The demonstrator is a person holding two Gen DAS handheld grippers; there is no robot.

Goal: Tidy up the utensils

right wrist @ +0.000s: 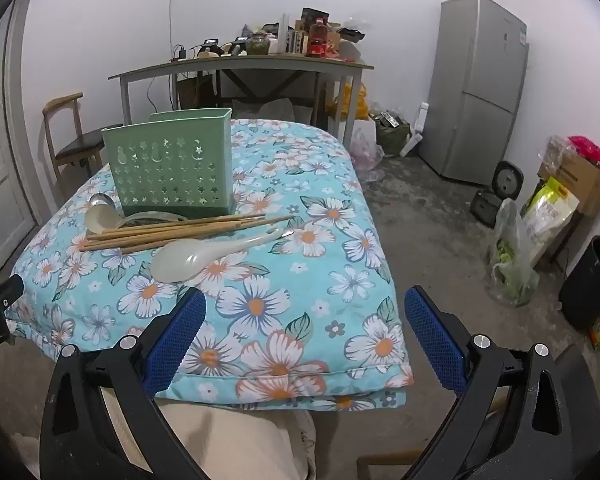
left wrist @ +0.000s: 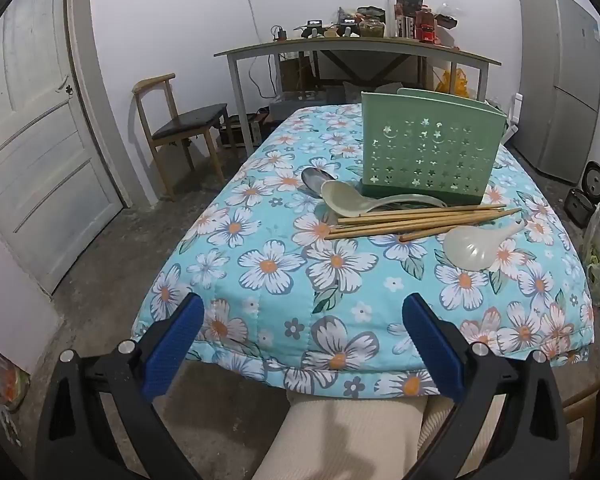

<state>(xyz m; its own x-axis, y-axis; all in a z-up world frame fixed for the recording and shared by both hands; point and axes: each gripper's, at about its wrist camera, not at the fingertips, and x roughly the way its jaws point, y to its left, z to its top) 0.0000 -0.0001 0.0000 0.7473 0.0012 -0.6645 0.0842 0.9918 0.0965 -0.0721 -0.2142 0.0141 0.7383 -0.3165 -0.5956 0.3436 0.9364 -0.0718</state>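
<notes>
Both grippers hang low at the near edge of the cloth [left wrist: 260, 268], jaws spread wide and holding nothing: the left gripper [left wrist: 302, 344] and the right gripper [right wrist: 304, 336] each look forward and down over the flowered cover. The utensils lie ahead of both, well apart from the fingertips, in a loose heap just in front of the green holder [left wrist: 428, 148], which stands upright toward the far side. The chopsticks [left wrist: 416, 220] lie crosswise to the reach, their long axis running left to right, tips toward the right. A pale spoon [right wrist: 204, 254] rests nearest, bowl toward the person, handle angled away to the right; it looks closer to the right gripper, so that hand seems better placed for a first pick. A second pale spoon [left wrist: 364, 200] lies behind the chopsticks against the holder's base, and a metal spoon [left wrist: 316, 180] peeks out at the left, nearer the left gripper. Since the sticks overlap the rear spoon's handle, they probably need lifting first. The holder's front wall stands between heap and opening, so anything picked must rise over the rim.
</notes>
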